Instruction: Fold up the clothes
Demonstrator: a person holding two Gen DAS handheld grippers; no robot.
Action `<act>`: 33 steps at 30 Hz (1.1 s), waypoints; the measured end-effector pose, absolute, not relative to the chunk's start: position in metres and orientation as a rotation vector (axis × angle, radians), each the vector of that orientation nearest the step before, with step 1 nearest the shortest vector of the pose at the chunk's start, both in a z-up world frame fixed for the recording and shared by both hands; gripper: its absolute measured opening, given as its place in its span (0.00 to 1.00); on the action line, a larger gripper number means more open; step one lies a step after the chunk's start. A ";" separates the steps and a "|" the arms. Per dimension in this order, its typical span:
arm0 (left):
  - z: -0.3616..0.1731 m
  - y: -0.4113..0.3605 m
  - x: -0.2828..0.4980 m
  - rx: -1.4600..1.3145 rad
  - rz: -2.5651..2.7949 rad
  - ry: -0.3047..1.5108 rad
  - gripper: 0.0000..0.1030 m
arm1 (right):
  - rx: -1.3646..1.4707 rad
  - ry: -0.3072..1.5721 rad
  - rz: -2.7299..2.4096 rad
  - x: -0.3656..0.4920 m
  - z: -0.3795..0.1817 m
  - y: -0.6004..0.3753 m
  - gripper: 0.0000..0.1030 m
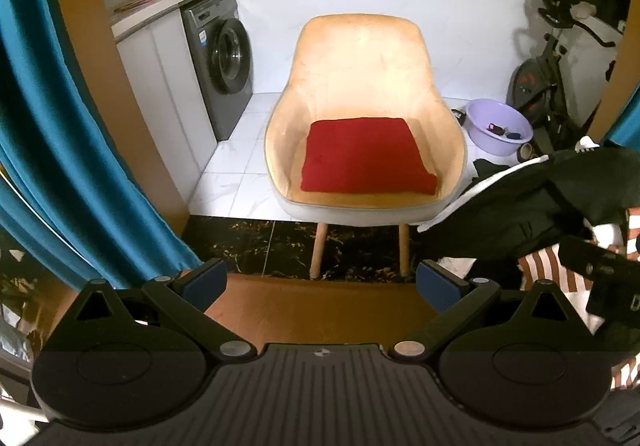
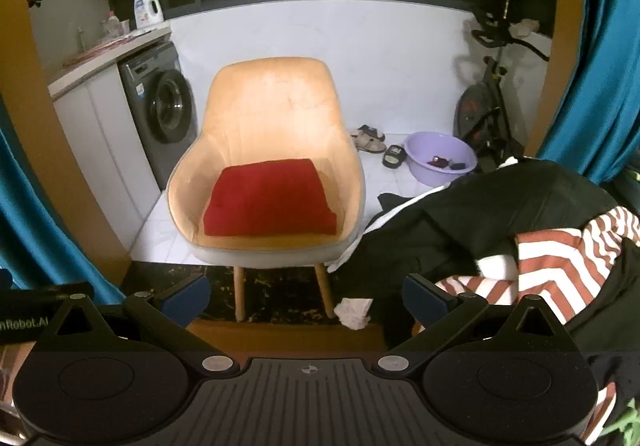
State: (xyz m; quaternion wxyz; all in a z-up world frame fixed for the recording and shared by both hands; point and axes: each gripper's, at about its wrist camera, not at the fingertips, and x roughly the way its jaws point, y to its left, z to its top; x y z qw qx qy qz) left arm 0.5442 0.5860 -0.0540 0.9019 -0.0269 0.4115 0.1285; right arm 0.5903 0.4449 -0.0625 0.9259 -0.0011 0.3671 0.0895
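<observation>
Room ahead looks decent: my left tool (image 1: 321,283) and right tool (image 2: 306,300) both hang wide open, gripping nothing, over bare floor in front of the chair (image 2: 272,110). A red folded cloth (image 2: 269,199), soft and squarish, lies flat on its smooth curved seat. Right of the chair sits a rumpled clothes pile (image 2: 516,238), black and striped, its edge just beside my right tool.

White letters "nRobot.AI" show on a black bar (image 2: 24,322) at nine o'clock; the first letters are cut off.
</observation>
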 end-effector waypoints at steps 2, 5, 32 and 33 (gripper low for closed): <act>-0.055 0.588 0.547 -0.041 0.259 0.864 1.00 | -0.005 0.755 0.178 0.589 -0.062 0.449 0.99; -0.055 0.588 0.550 -0.016 0.239 0.875 1.00 | 0.005 0.751 0.160 0.588 -0.060 0.452 0.99; -0.063 0.599 0.575 -0.023 0.084 0.884 1.00 | -0.003 0.753 0.068 0.583 -0.062 0.472 0.99; -0.063 0.598 0.576 -0.020 0.077 0.885 1.00 | -0.002 0.755 0.064 0.584 -0.063 0.471 0.99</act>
